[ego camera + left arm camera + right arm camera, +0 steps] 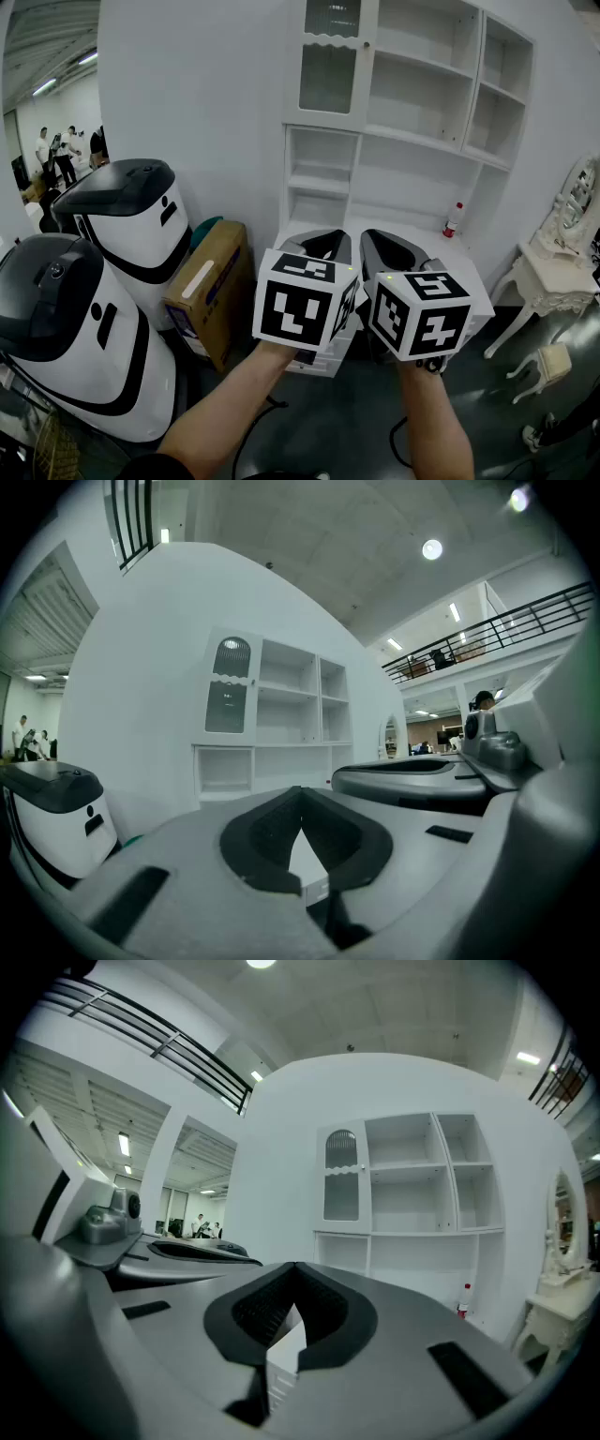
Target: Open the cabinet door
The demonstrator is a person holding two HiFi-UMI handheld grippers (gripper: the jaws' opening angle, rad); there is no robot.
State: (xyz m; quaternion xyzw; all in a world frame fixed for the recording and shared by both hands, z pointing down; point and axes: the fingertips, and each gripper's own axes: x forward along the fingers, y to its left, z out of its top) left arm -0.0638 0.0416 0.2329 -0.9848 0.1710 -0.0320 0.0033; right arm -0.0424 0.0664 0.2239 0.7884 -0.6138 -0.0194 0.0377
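The cabinet door, a white frame around a glass pane with scalloped trim, is seen closed, ahead of and above both grippers and well apart from them, at the upper left of the open white shelf unit. Open air lies between. The left gripper and right gripper are held side by side, jaws pressed together on nothing. A cardboard box and glossy, rounded white robots are crowded left of the left gripper.

We see the door shut: white frame, two glass panes split by a scalloped rail, upright, flush at the cabinet's top-left corner.
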